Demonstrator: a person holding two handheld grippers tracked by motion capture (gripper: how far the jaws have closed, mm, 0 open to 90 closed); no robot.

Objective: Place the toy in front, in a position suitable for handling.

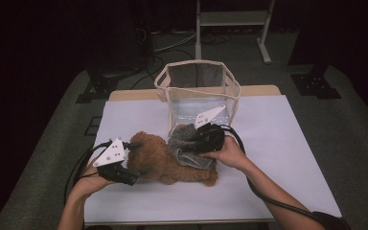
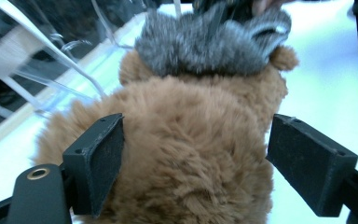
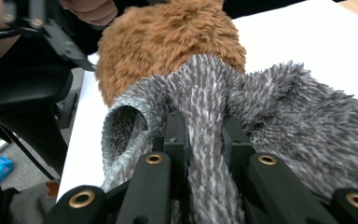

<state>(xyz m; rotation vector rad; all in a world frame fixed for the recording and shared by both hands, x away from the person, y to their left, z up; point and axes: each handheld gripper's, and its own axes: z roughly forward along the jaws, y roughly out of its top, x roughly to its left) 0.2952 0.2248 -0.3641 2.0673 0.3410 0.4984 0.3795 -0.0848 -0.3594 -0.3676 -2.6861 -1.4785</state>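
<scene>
Now the right gripper (image 3: 204, 140) is pinching a fold of grey fuzzy cloth (image 3: 279, 116) while the left gripper (image 2: 193, 158), jaws apart, is straddling the brown plush toy (image 2: 186, 154).

You won't find any readable text, label, brand or number here (grippers, toy, cloth, bag all unmarked).

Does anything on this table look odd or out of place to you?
Nothing looks damaged or spilled. The one oddity: a grey fuzzy cloth lies bunched over the brown plush toy, which lies flat on the white table. The right gripper pinches a fold of the cloth; the left gripper straddles the toy.
</scene>
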